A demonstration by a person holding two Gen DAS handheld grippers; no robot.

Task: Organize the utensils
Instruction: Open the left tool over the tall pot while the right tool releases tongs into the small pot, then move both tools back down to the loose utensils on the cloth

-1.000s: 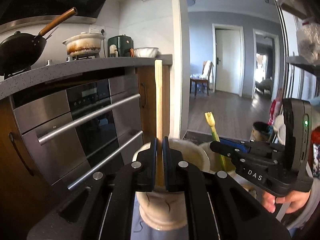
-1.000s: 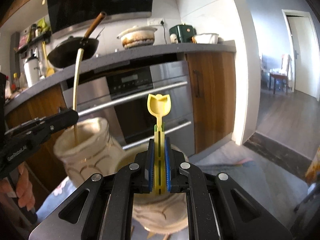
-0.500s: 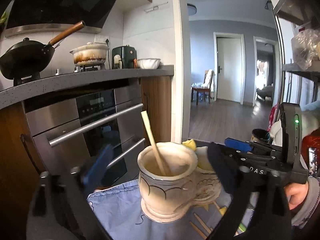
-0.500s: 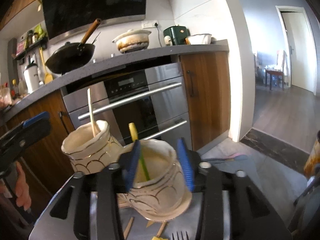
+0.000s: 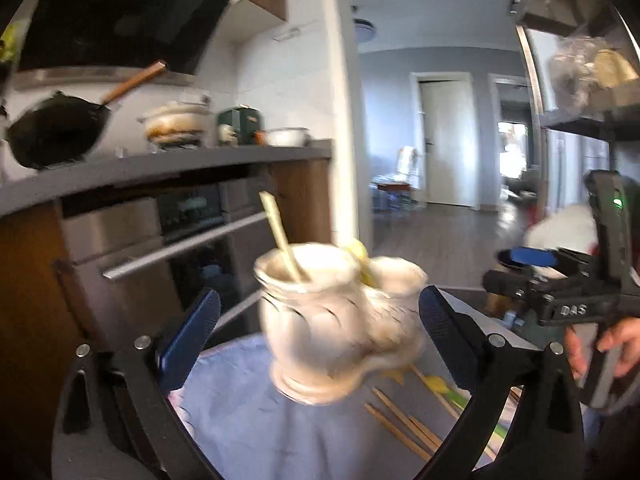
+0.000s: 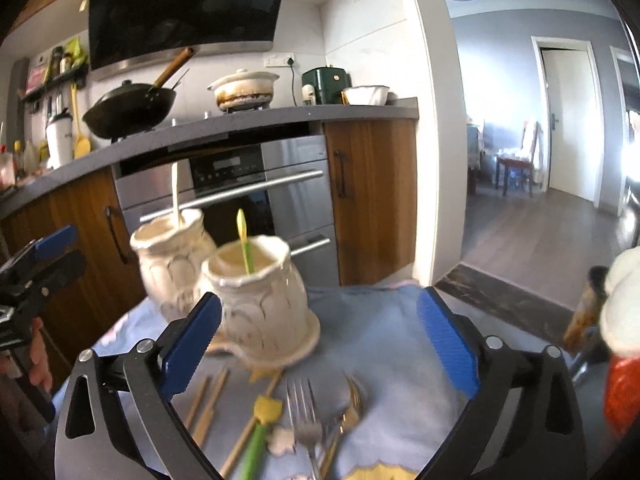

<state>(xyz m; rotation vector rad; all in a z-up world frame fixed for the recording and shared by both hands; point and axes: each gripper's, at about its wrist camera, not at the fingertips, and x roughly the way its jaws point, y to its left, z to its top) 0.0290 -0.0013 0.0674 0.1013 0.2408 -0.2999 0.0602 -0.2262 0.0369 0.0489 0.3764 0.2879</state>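
Observation:
Two cream ceramic jars stand on a light blue cloth [image 6: 384, 340]. The left jar [image 5: 312, 320] [image 6: 172, 256] holds a wooden chopstick [image 5: 280, 232] [image 6: 175, 192]. In the right jar [image 6: 260, 304] [image 5: 396, 300] stands a yellow-green utensil [image 6: 244, 244]. My left gripper [image 5: 318, 296] is open and pulled back from the left jar, holding nothing. My right gripper [image 6: 320, 302] is still opening its jaws, with nothing pressed between the pads. Loose chopsticks [image 6: 208, 400], a silver fork [image 6: 304, 412], a gold fork [image 6: 350, 408] and another yellow-green utensil [image 6: 260, 424] lie on the cloth in front.
Behind the table are a steel oven [image 6: 240, 192] and a grey counter [image 6: 248, 120] with a wok [image 6: 128, 110] and a pot [image 6: 244, 88]. A person's hand [image 5: 616, 344] holds the right gripper's handle. An open doorway [image 6: 568, 120] is far right.
Both grippers let go of their utensils, opened wide and drew back. The chopstick now leans in the left jar and the yellow-green utensil stands in the right jar.

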